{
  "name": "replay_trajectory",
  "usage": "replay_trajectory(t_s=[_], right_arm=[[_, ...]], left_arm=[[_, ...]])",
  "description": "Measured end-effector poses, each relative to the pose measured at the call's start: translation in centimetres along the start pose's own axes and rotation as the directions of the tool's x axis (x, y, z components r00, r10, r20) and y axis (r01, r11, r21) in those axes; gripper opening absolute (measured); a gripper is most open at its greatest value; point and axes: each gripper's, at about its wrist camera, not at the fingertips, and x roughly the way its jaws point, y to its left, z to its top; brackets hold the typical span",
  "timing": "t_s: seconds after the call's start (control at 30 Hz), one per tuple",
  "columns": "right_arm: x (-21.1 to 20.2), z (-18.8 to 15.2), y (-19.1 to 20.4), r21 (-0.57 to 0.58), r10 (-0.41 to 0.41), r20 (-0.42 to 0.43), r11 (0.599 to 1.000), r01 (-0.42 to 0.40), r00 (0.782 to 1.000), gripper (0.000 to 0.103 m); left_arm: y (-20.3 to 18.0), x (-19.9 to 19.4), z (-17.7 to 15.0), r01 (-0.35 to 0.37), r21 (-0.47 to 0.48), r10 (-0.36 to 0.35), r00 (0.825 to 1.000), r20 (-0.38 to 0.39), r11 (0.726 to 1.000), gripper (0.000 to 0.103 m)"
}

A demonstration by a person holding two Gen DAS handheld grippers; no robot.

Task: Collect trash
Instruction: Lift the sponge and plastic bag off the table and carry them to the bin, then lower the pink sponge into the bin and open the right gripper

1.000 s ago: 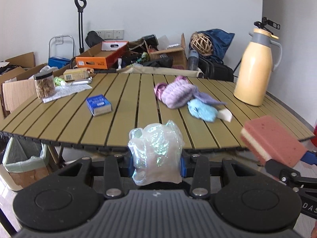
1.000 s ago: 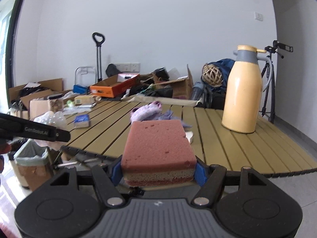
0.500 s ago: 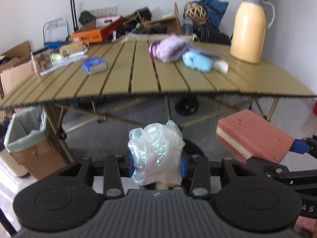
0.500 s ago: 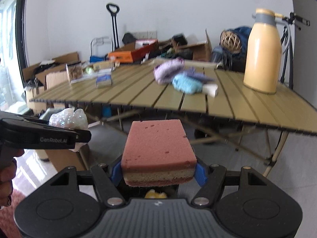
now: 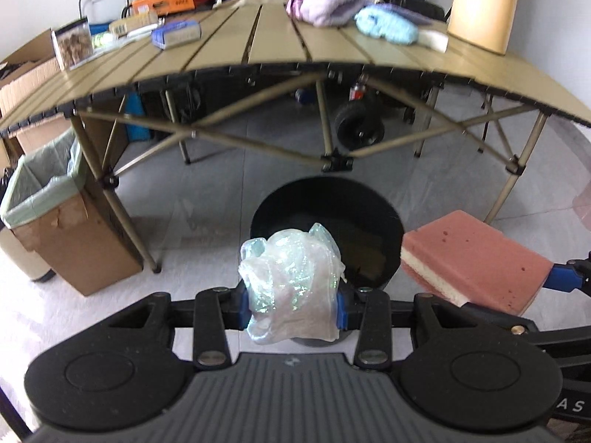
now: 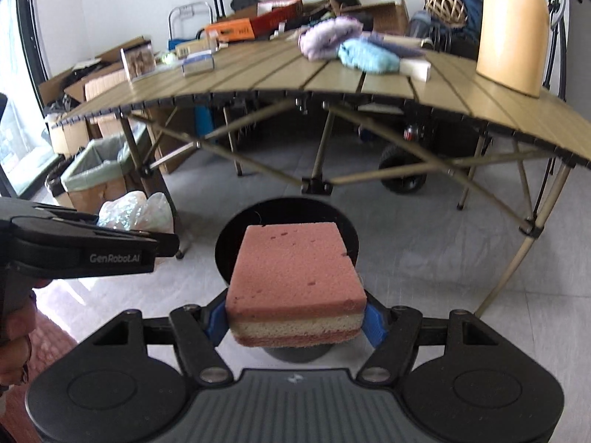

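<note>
While both tools hang over the black round bin (image 5: 384, 214) on the grey floor, the left gripper (image 5: 291, 308) clamps a crumpled clear plastic bag (image 5: 291, 280) that stands upright between its blue pads, bulk rising above them. The right gripper (image 6: 297, 323) pinches a pink sponge (image 6: 295, 262) by its side faces, lying flat, broad pink face up, long axis running away from the camera toward the bin. Beyond stands the slatted folding table (image 5: 229, 59), with purple and blue cloths (image 5: 328, 7) and a yellow jug (image 5: 484, 7); a lined cardboard box (image 5: 70, 236) sits left, beside a table leg.
</note>
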Motion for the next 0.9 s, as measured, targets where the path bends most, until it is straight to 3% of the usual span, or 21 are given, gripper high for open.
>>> replay_trajectory(t_s=[0.53,0.9], right_arm=[[4.8,-1.4,0.3,0.003,-0.030,-0.203,0.999,0.032,0.979,0.068],[6.9,0.0,0.5,-0.001,-0.025,-0.211,1.000,0.026,0.977,0.068]], left_arm=[[1.3,4.3,-1.5,-0.013,-0.039,0.009,0.994,-0.107,0.999,0.040],[2.3,6.0,-1.0,0.002,-0.084,-0.013,0.991,-0.131,0.996,0.040]])
